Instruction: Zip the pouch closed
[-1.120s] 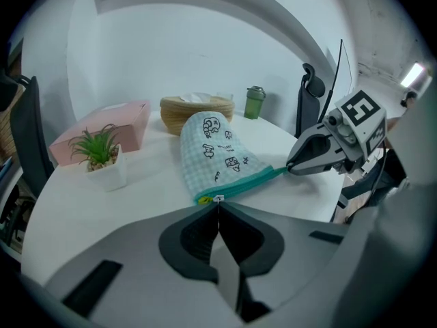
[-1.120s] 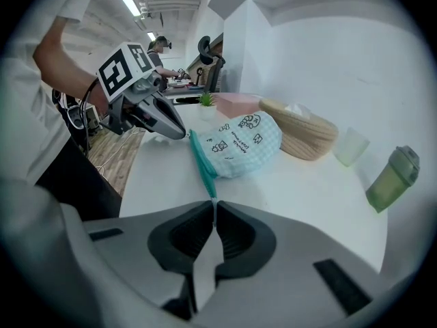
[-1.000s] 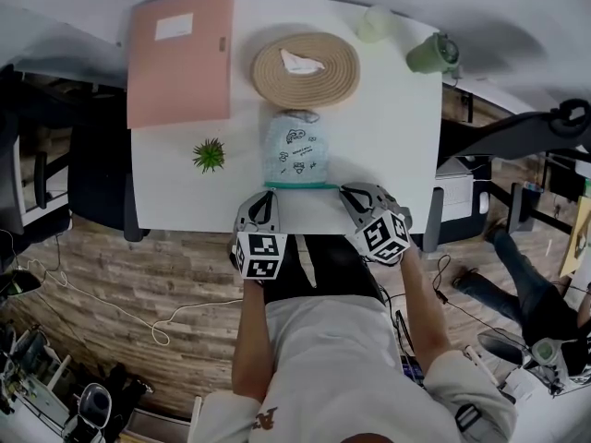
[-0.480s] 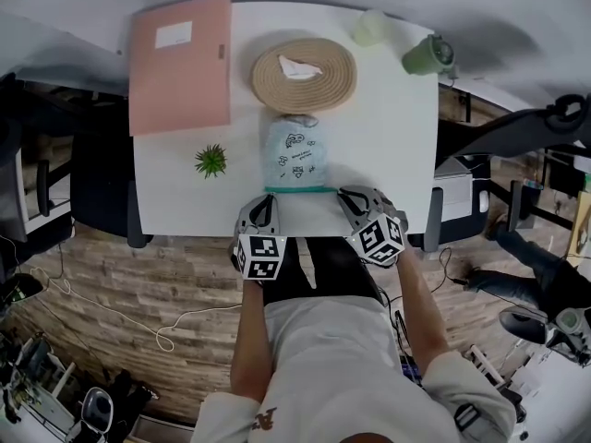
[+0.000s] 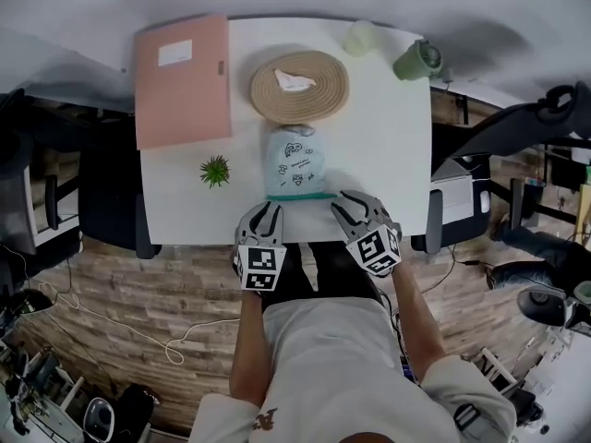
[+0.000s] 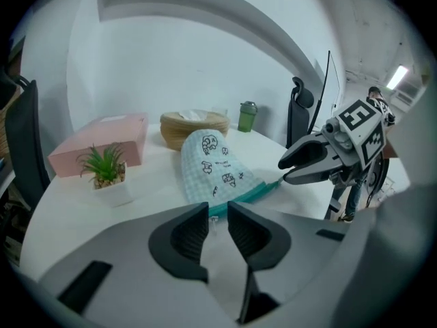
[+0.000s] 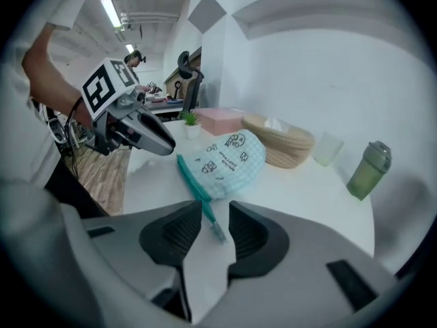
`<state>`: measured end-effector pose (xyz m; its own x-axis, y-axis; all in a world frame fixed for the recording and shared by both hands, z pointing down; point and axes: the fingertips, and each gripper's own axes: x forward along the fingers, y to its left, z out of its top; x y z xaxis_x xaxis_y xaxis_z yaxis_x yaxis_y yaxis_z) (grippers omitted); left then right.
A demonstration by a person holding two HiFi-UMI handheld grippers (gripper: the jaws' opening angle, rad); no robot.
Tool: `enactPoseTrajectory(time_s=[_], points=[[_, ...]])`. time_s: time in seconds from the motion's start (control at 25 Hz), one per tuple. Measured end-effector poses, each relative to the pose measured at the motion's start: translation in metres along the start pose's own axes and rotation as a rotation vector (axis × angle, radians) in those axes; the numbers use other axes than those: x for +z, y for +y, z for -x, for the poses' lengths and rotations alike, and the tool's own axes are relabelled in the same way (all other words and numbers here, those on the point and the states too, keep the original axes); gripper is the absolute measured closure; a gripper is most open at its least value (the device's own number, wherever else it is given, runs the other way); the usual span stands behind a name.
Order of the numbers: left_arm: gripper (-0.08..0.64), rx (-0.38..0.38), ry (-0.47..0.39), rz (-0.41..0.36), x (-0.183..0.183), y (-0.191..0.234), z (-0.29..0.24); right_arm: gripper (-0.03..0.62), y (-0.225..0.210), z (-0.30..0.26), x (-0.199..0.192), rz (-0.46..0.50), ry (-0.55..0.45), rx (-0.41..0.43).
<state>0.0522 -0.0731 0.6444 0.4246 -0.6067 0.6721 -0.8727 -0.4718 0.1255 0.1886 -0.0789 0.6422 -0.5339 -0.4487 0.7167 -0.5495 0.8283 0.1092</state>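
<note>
A light blue checked pouch (image 5: 294, 161) with small cartoon prints lies on the white table (image 5: 379, 155), its teal zipper edge (image 5: 300, 195) toward me. My left gripper (image 5: 268, 210) is at the zipper's left end and its jaws are opening. The small zipper pull (image 6: 213, 219) shows in the gap of the left gripper (image 6: 217, 214), and no pad presses on it. My right gripper (image 5: 344, 201) is at the right end, its jaws also opening. The zipper's teal end tab (image 7: 216, 231) lies loose on the table between the jaws of the right gripper (image 7: 215, 219).
A woven basket (image 5: 299, 86) stands just behind the pouch. A pink folder (image 5: 182, 79) lies at the back left and a small potted plant (image 5: 215, 170) left of the pouch. A green bottle (image 5: 416, 60) and a translucent cup (image 5: 360, 37) stand at the back right corner.
Both grippers' jaws have parted and let go of the zipper ends. Both hands have lifted slightly off the table's front edge.
</note>
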Motion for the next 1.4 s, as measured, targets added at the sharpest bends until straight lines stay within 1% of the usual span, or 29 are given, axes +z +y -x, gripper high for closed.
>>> enactPoseTrajectory(time_s=[0.08, 0.28, 0.32, 0.4, 0.48, 0.56, 0.72, 0.88, 1.04, 1.16, 1.28, 1.4], points=[[0.457, 0.005, -0.054, -0.005, 0.018, 0.001, 0.009, 0.459, -0.007, 0.009, 0.018, -0.046, -0.06, -0.043], [0.408, 0.04, -0.212, -0.036, 0.07, 0.002, 0.04, 0.421, -0.026, 0.045, 0.073, -0.129, -0.252, -0.153], [0.394, 0.051, -0.254, -0.042, 0.084, 0.003, 0.048, 0.401, -0.031, 0.055, 0.085, -0.146, -0.298, -0.18], [0.344, 0.079, -0.359, -0.045, 0.114, 0.002, 0.068, 0.314, -0.041, 0.082, 0.116, -0.162, -0.417, -0.241], [0.279, 0.112, -0.45, -0.051, 0.14, 0.002, 0.089, 0.299, -0.048, 0.111, 0.148, -0.156, -0.541, -0.311], [0.262, 0.147, -0.496, -0.068, 0.156, 0.001, 0.104, 0.299, -0.051, 0.13, 0.165, -0.178, -0.608, -0.351], [0.249, 0.188, -0.551, -0.086, 0.175, -0.008, 0.121, 0.299, -0.051, 0.148, 0.174, -0.172, -0.658, -0.362], [0.245, 0.222, -0.567, -0.126, 0.183, -0.019, 0.134, 0.299, -0.051, 0.163, 0.175, -0.165, -0.687, -0.366], [0.245, 0.264, -0.613, -0.109, 0.194, -0.029, 0.151, 0.299, -0.054, 0.178, 0.179, -0.15, -0.729, -0.367], [0.244, 0.295, -0.622, -0.139, 0.2, -0.038, 0.163, 0.299, -0.055, 0.192, 0.181, -0.144, -0.759, -0.366], [0.244, 0.307, -0.629, -0.176, 0.205, -0.044, 0.174, 0.299, -0.054, 0.204, 0.184, -0.139, -0.78, -0.373], [0.244, 0.31, -0.645, -0.177, 0.207, -0.047, 0.185, 0.299, -0.048, 0.214, 0.188, -0.127, -0.795, -0.387]])
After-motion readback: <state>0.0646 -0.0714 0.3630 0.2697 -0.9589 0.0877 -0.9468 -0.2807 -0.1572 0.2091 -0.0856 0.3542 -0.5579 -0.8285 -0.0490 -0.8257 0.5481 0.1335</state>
